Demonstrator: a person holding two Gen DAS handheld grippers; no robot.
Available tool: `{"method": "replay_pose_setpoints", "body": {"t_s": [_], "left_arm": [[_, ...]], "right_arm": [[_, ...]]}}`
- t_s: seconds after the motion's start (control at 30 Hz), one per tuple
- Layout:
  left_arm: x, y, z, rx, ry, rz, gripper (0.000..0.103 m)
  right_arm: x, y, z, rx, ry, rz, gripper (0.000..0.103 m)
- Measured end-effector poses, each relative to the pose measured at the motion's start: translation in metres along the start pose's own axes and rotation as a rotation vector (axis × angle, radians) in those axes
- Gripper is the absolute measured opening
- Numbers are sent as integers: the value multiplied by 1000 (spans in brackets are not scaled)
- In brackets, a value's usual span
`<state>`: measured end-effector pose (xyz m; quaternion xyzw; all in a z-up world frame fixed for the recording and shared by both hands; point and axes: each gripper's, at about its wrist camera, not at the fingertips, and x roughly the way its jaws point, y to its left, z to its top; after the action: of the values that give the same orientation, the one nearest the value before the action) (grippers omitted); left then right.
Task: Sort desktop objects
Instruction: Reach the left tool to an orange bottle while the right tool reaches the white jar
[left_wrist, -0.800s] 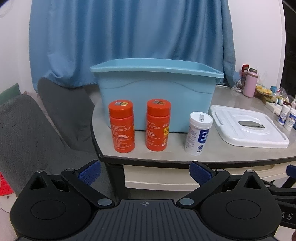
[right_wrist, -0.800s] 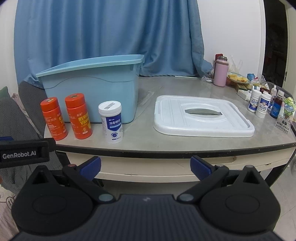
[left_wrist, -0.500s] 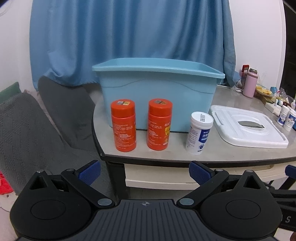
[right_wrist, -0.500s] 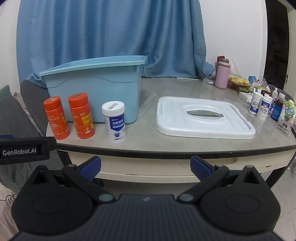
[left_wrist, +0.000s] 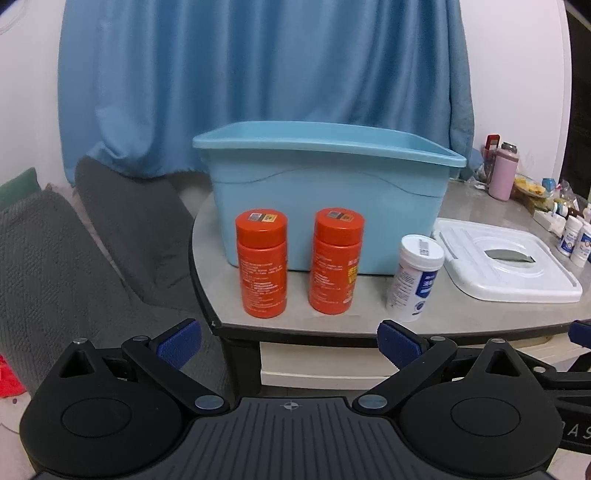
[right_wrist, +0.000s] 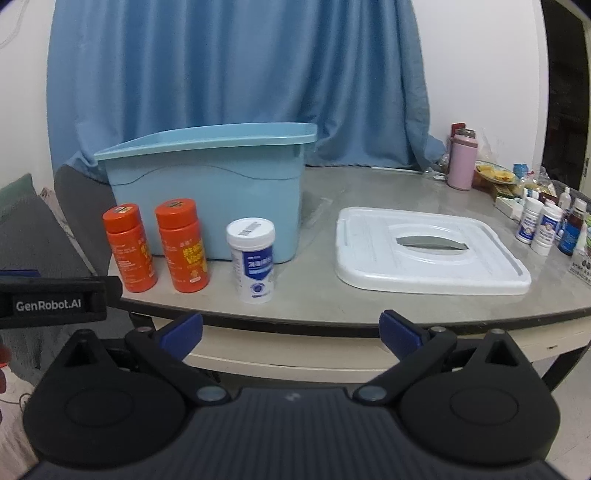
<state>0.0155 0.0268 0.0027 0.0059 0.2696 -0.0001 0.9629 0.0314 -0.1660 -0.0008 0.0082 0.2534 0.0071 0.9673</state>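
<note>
Two orange bottles (left_wrist: 263, 264) (left_wrist: 337, 260) and a white bottle with a blue label (left_wrist: 415, 282) stand in a row near the table's front edge, in front of an open light-blue bin (left_wrist: 328, 195). The right wrist view shows the same orange bottles (right_wrist: 129, 248) (right_wrist: 183, 245), white bottle (right_wrist: 253, 260) and bin (right_wrist: 210, 192). The bin's white lid (right_wrist: 428, 251) lies flat to the right. My left gripper (left_wrist: 289, 344) is open and empty, short of the table edge. My right gripper (right_wrist: 291, 332) is open and empty, also short of the edge.
A pink flask (right_wrist: 461, 162), food items and several small bottles (right_wrist: 543, 229) crowd the table's far right. A grey covered chair (left_wrist: 55, 258) stands left of the table. A blue curtain (left_wrist: 258, 74) hangs behind. The left gripper's body (right_wrist: 51, 297) shows at the right view's left edge.
Both grippers have moved slightly closer to the table and to the left, so the bottles and bin appear shifted right. Both stay open. Nothing on the table has moved.
</note>
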Motion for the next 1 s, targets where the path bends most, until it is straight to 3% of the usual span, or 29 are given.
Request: {"method": "replay_pose_setpoints", "body": {"t_s": [0.4, 1.0], "left_arm": [[23, 21, 6, -15, -8, 22, 102], [77, 37, 18, -10, -8, 42, 102]], "right_arm": [[29, 24, 7, -12, 9, 11, 103], [78, 26, 20, 18, -2, -4, 102]]}}
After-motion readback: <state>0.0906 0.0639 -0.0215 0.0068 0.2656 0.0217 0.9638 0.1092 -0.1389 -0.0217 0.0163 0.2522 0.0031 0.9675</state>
